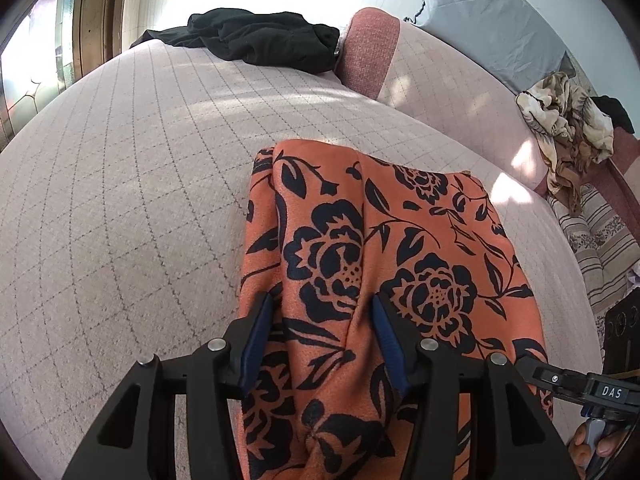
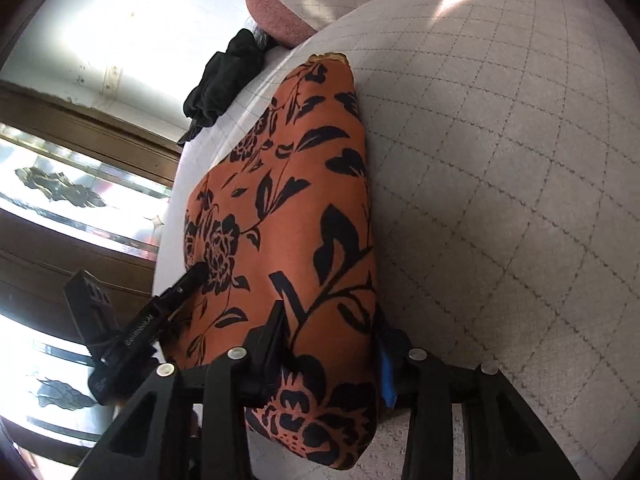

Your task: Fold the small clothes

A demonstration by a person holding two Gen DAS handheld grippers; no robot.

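a pale quilted sofa (image 1: pixel 132 184), stitched in a grid of squares, is filling both views, and sunlight is falling across it in bright patches. the orange floral cloth (image 1: pixel 384 264) is lying on the seat as a long folded strip, its far end reaching toward the sofa's back cushion (image 1: pixel 452 80). the left gripper (image 1: pixel 320 320) is sitting over the cloth's near end, its blue pads either side of a raised ridge of fabric; i cannot tell whether they are pressing it. the right gripper (image 2: pixel 332 344) is straddling the cloth's other near corner, jaws part way apart with the fabric bulging between them, the pads mostly hidden by it, so the grip is unclear too. a black garment (image 1: pixel 260 36) is lying crumpled at the sofa's far end, beside a pink-red armrest (image 1: pixel 368 52). a grey pillow (image 1: pixel 488 16) is leaning on the wall behind the sofa, and a beige patterned heap (image 1: pixel 568 128) is sitting on the back's near end. beyond the sofa's far end, a dark wooden door frame (image 2: pixel 80 128) with patterned glass is catching the light.
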